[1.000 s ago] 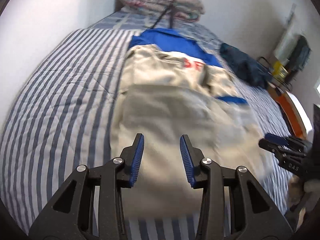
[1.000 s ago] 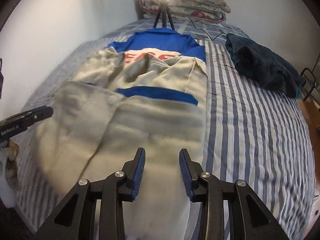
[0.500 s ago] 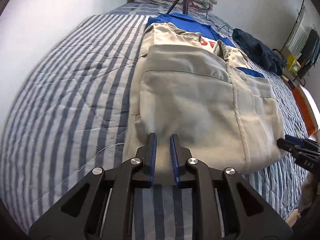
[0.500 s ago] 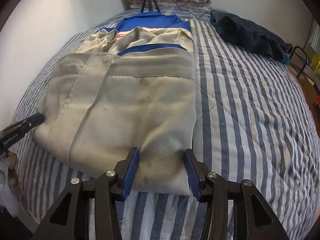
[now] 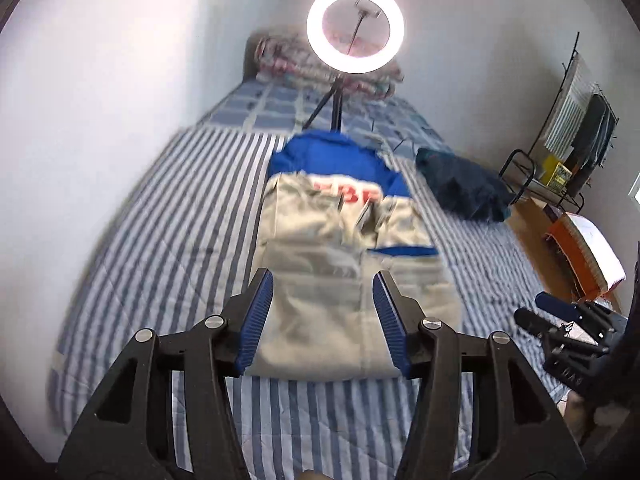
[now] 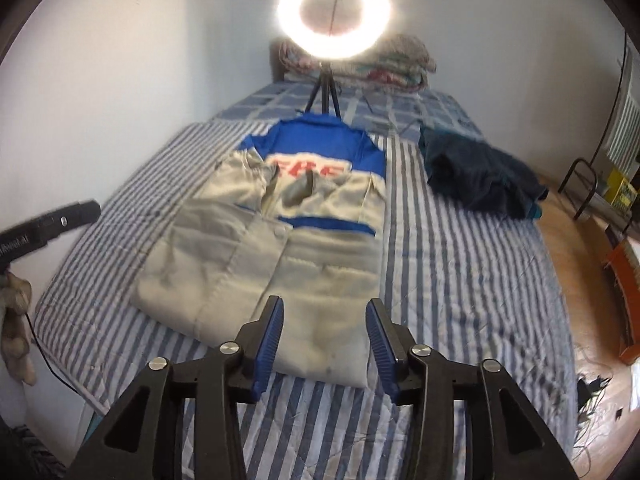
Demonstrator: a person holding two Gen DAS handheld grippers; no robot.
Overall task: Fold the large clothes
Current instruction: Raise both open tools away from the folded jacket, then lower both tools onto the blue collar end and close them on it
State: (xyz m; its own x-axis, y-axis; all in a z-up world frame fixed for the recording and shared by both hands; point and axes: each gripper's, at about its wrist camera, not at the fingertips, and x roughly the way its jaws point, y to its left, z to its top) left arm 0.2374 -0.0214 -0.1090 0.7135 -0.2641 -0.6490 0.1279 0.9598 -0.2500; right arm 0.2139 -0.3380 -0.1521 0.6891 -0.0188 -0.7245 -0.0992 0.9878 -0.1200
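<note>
A beige jacket (image 5: 344, 264) with a blue collar, blue bands and red letters lies folded lengthwise on the striped bed (image 5: 168, 248). My left gripper (image 5: 323, 280) hovers above the jacket's near hem. Its jaws are opening and nothing is between them. In the right wrist view the same jacket (image 6: 280, 256) lies flat. My right gripper (image 6: 325, 308) hangs over its near right corner, also opening with nothing between its pads. Each view catches the other gripper at its edge: the right one (image 5: 560, 320) and the left one (image 6: 60, 220).
A lit ring light (image 6: 334, 20) on a tripod stands at the head of the bed, in front of stacked quilts (image 6: 400, 64). A dark blue garment (image 6: 480, 172) lies heaped at the far right. A wall runs along the left. A metal rack (image 5: 560, 168) and wooden floor are to the right.
Both grippers have lifted up and back from the jacket's near hem, which now rests flat on the bed. The left jaws narrowed, then spread wide. The right jaws widened steadily.
</note>
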